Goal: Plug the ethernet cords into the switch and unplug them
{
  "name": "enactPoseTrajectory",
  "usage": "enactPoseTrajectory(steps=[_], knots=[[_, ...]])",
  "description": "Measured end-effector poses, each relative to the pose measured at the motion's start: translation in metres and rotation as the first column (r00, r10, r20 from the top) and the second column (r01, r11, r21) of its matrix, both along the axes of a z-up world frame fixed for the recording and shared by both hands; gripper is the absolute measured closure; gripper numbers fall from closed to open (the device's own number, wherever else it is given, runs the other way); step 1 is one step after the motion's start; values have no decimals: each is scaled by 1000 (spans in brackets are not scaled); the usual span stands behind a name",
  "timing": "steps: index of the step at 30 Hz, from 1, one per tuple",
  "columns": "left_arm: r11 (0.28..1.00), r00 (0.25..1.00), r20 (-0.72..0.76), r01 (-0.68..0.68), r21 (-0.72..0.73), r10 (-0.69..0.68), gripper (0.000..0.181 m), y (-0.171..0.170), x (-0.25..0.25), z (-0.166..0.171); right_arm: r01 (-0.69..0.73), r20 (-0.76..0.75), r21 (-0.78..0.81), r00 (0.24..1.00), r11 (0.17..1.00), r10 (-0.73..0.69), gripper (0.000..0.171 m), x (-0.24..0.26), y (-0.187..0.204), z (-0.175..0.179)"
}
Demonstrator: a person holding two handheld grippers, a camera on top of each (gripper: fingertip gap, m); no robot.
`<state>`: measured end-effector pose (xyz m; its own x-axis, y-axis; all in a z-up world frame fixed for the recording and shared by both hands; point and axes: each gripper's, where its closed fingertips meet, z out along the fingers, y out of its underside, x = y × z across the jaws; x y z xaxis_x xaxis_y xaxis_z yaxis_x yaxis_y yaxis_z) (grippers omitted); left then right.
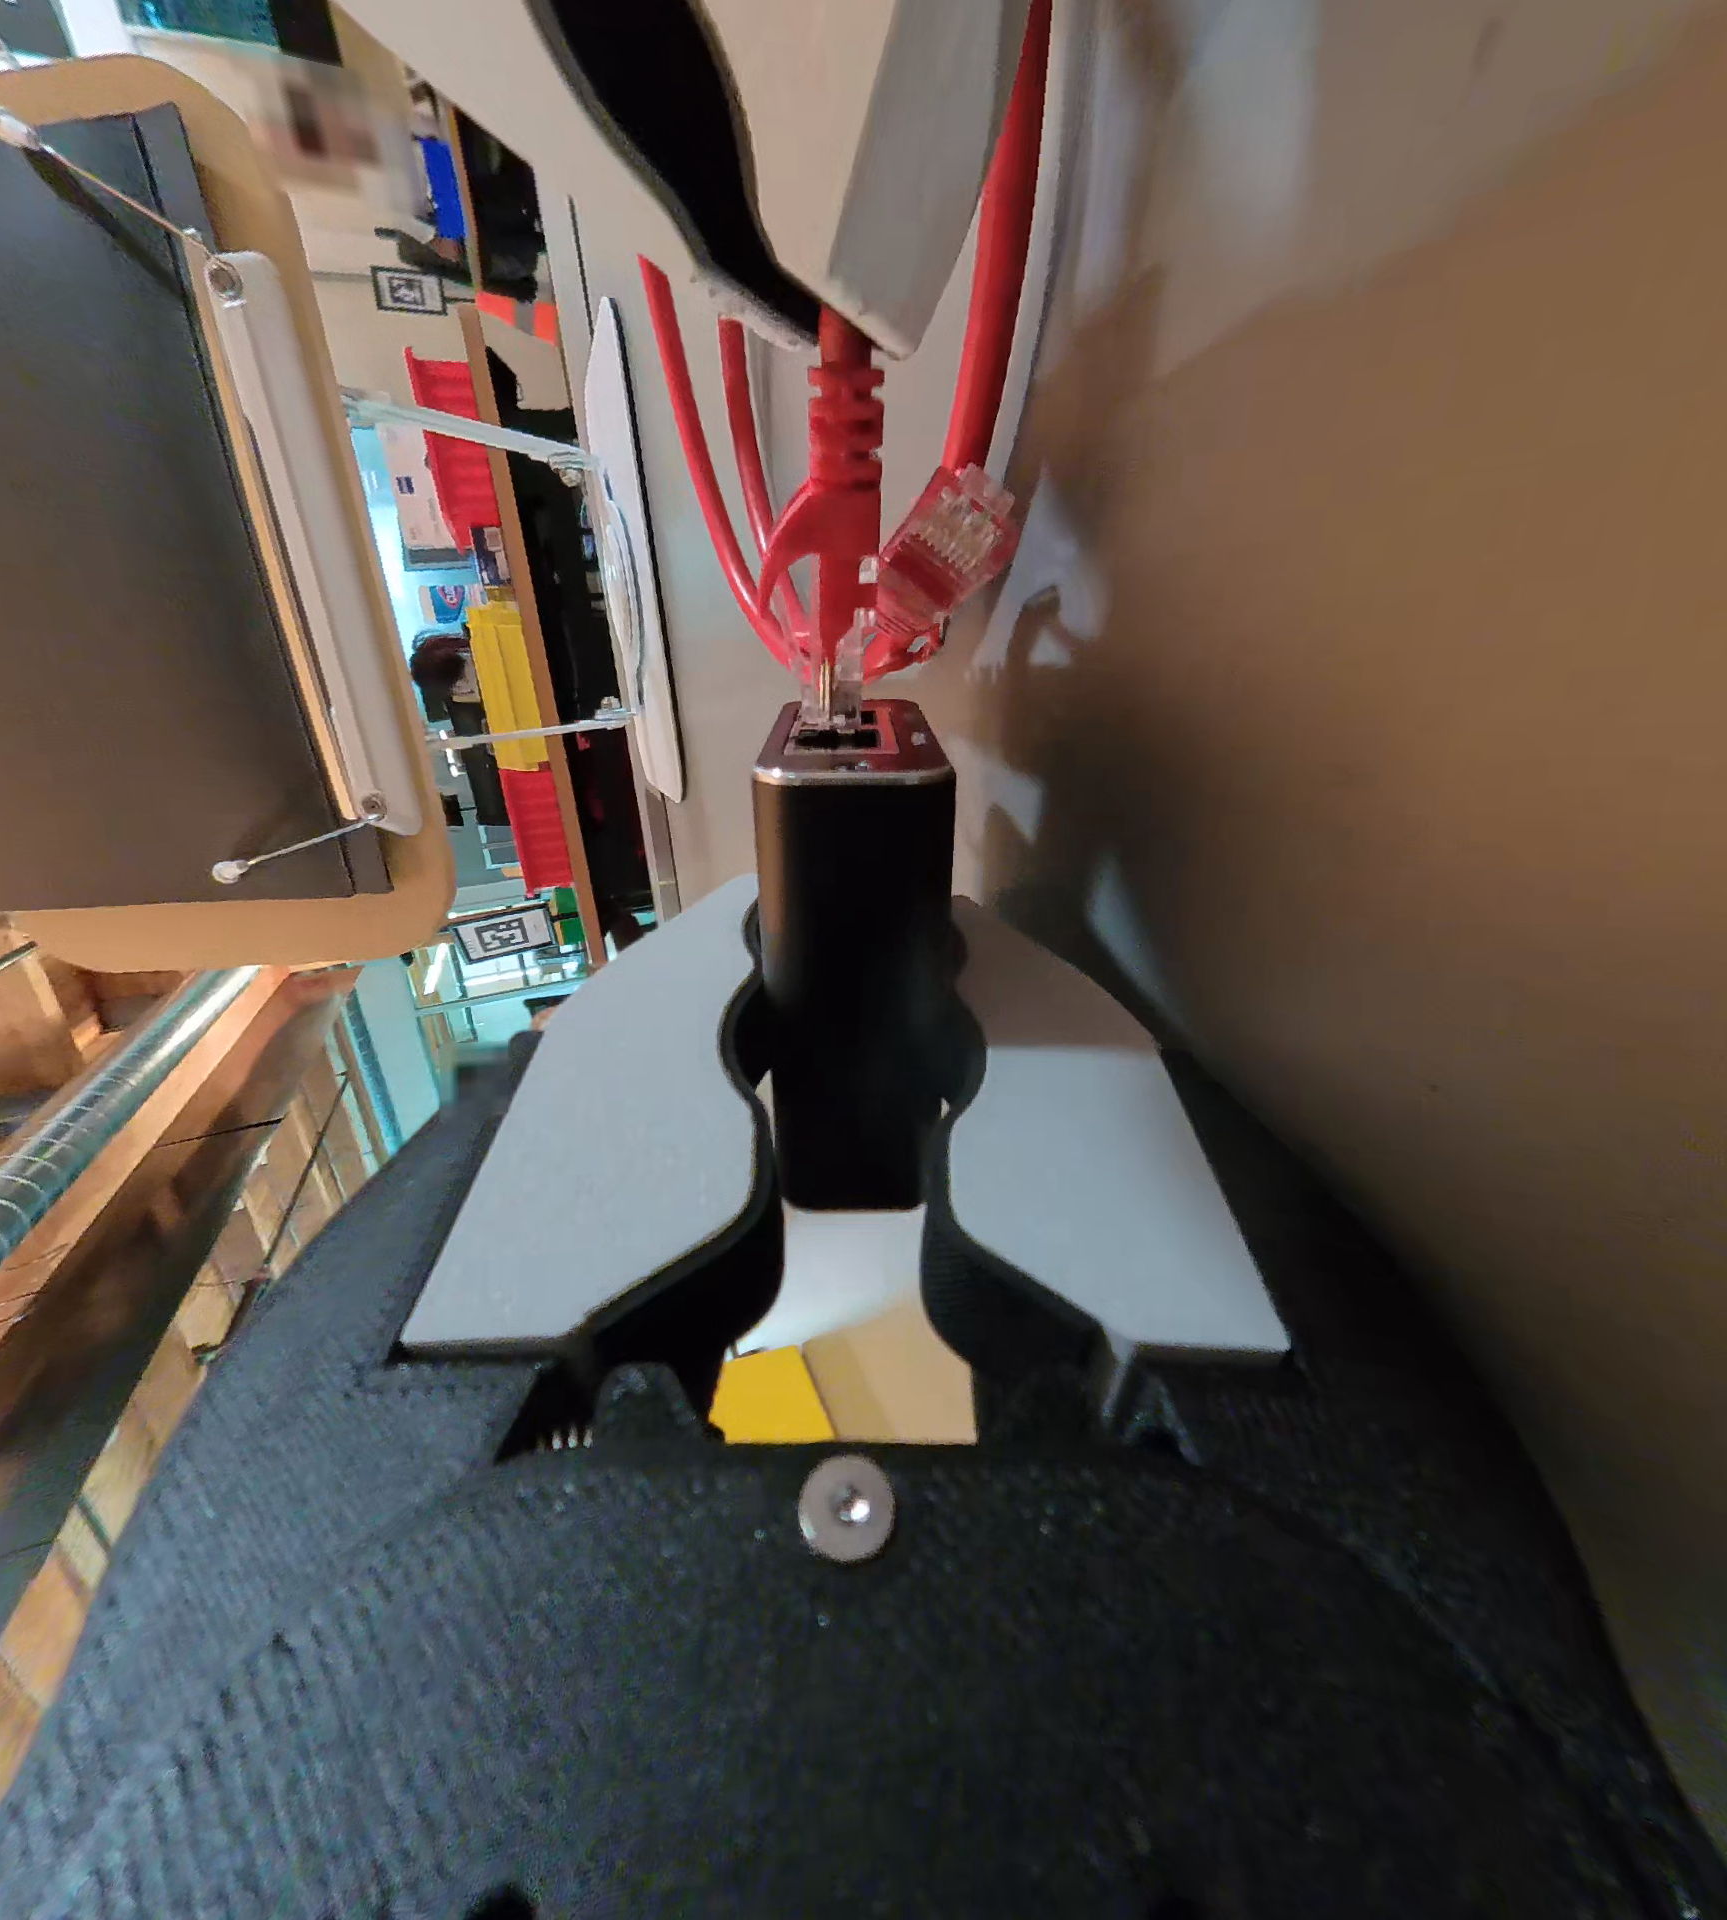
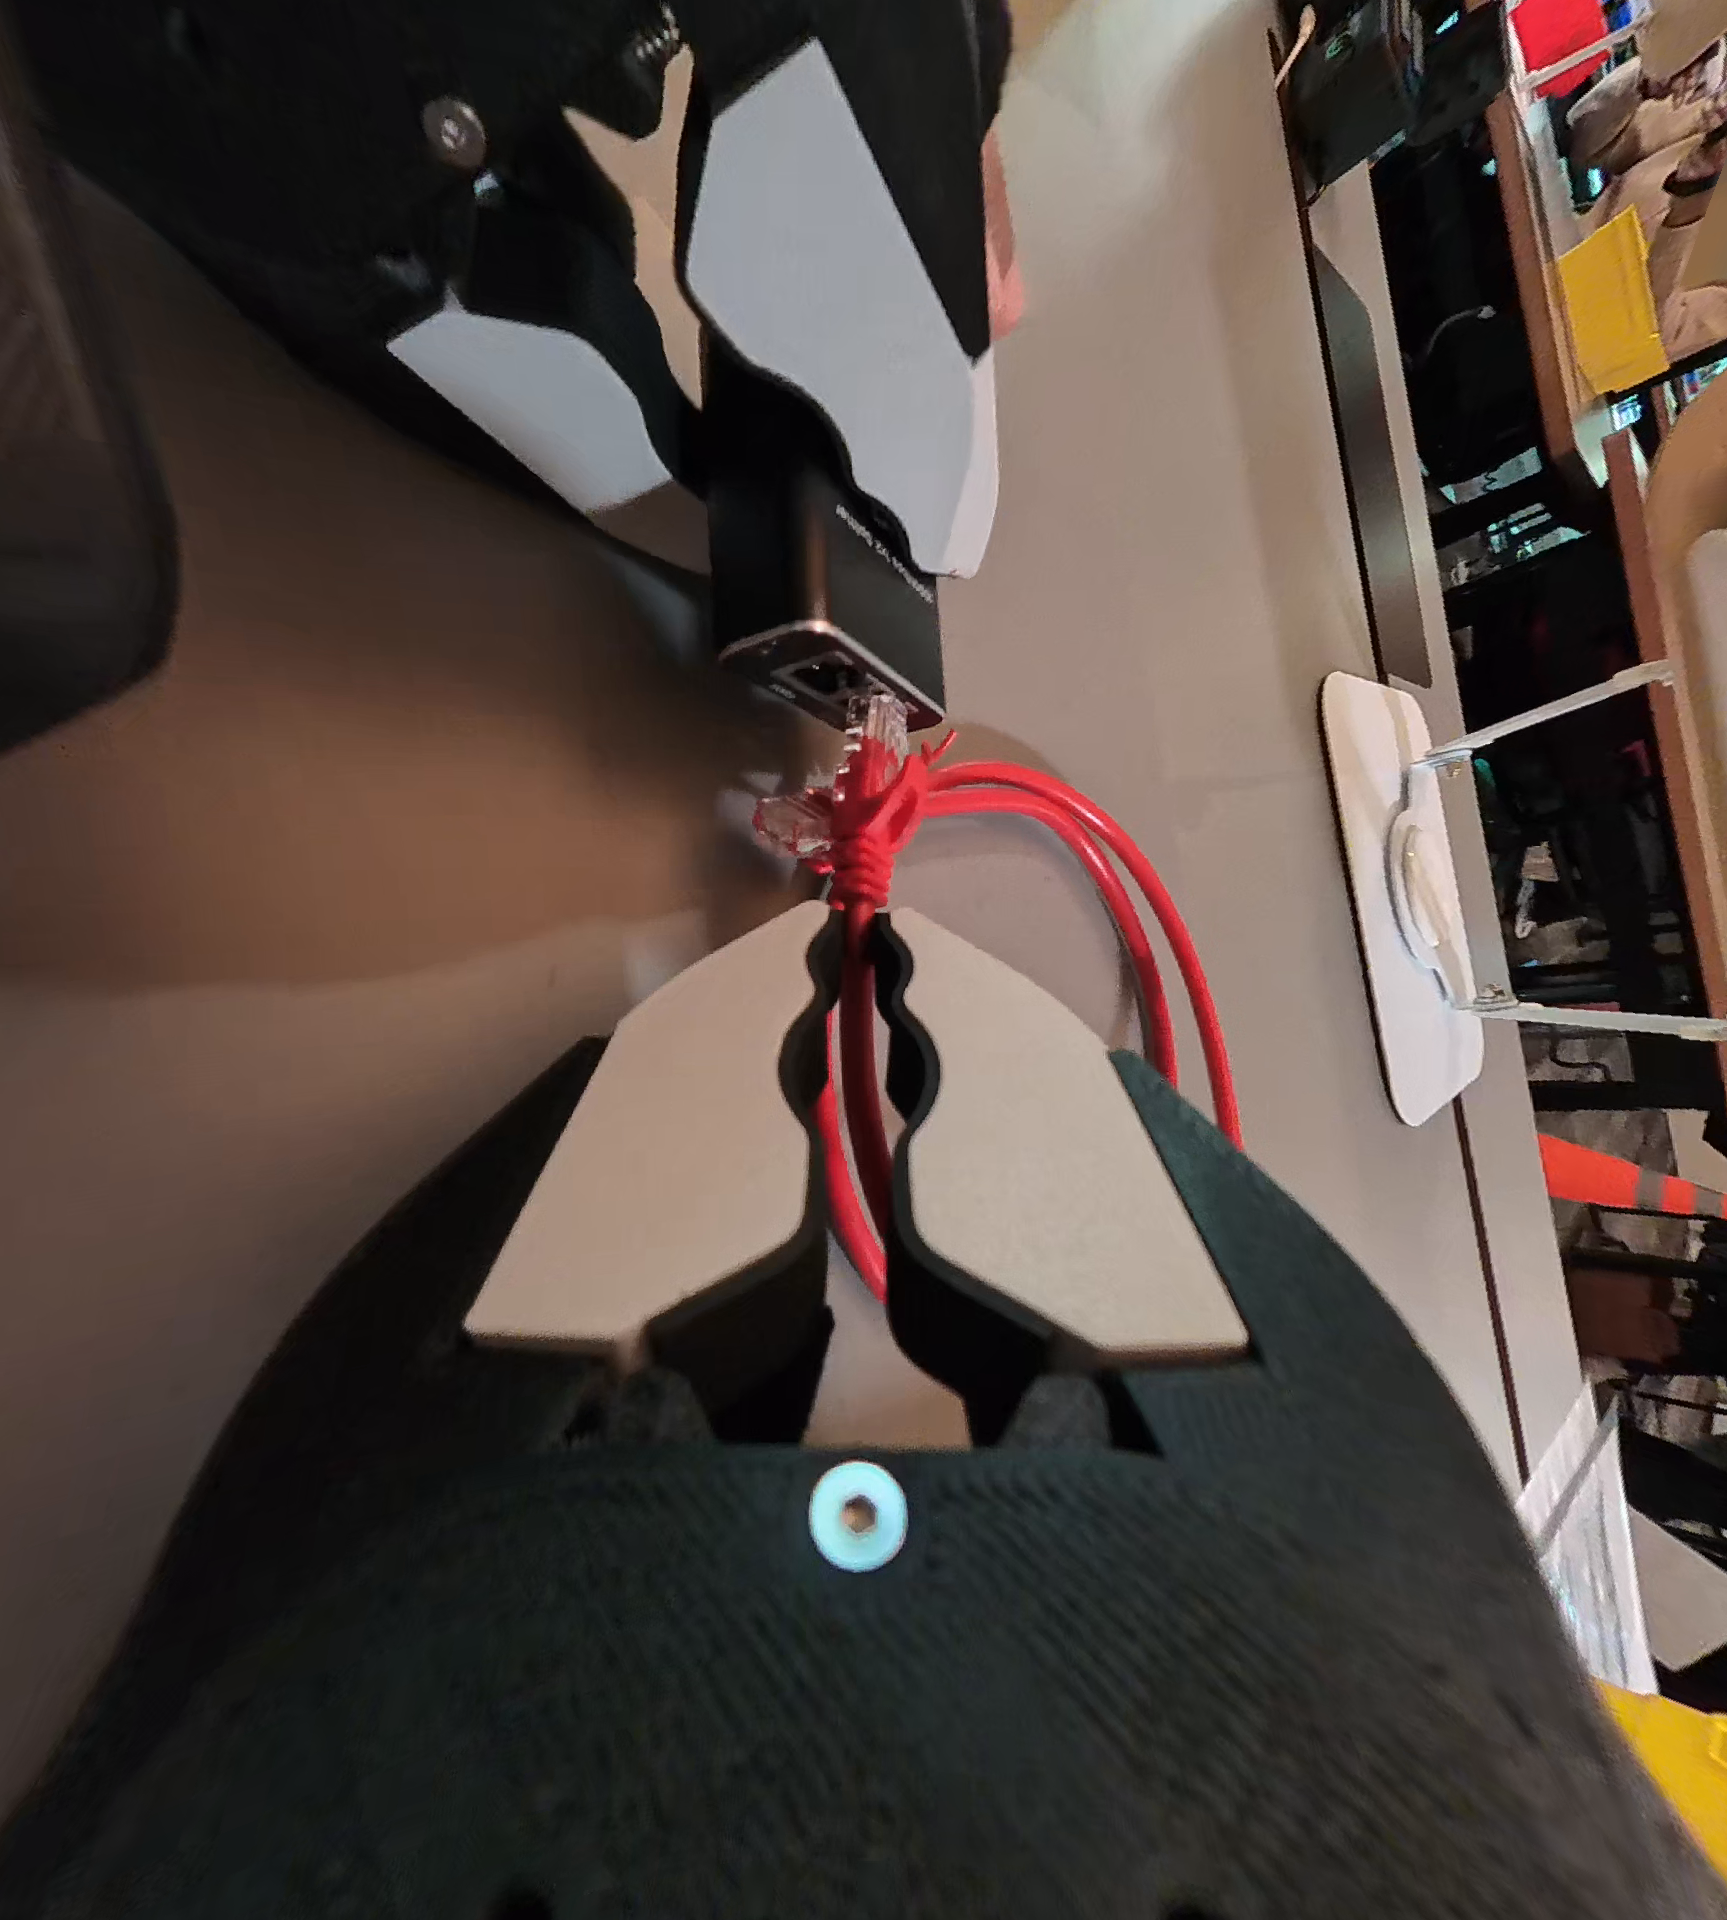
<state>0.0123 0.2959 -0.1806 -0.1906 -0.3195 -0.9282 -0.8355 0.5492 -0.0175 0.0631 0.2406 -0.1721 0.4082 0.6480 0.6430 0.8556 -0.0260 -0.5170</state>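
Both grippers closed on a load, facing each other tip to tip.

Left gripper (image 1: pixel 854 997): two white-faced fingers (image 1: pixel 630 1122) on a black body, jaws closed against the sides of the black switch (image 1: pixel 848 935), which projects forward beyond the fingertips. Right gripper (image 2: pixel 859 914): jaws nearly together, fingertips pinching the red ethernet cord (image 2: pixel 854 1091) just behind its plug boot, cord running back through the gap between the fingers. In the right wrist view the left gripper appears opposite, angled toward the right one.

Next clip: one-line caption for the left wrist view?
Left tool grips the black switch while the right tool brings a red ethernet cord's clear plug to a port.
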Motion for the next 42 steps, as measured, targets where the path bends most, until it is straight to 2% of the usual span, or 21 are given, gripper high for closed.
enactPoseTrajectory(steps=[11,17,28,37,42], knots=[[997,997,69,25,-67,-20,154,0,2,0,-6,2,6,1000,1000,6,166,1,2,0],[998,995,93,39,-52,-35,154,0,5,5,17,-19,-2,1000,1000,-17,166,6,5,1],[998,996,85,43,-42,-40,154,0,6,4,-22,39,39,999,999,21,166,1,2,3],[996,995,82,68,-49,-64,154,-4,8,5,-50,-33,11,998,999,50,166,-3,-1,5],[993,991,98,97,-60,-91,154,-8,9,6,-87,-124,-17,989,996,84,166,-5,-5,9]])
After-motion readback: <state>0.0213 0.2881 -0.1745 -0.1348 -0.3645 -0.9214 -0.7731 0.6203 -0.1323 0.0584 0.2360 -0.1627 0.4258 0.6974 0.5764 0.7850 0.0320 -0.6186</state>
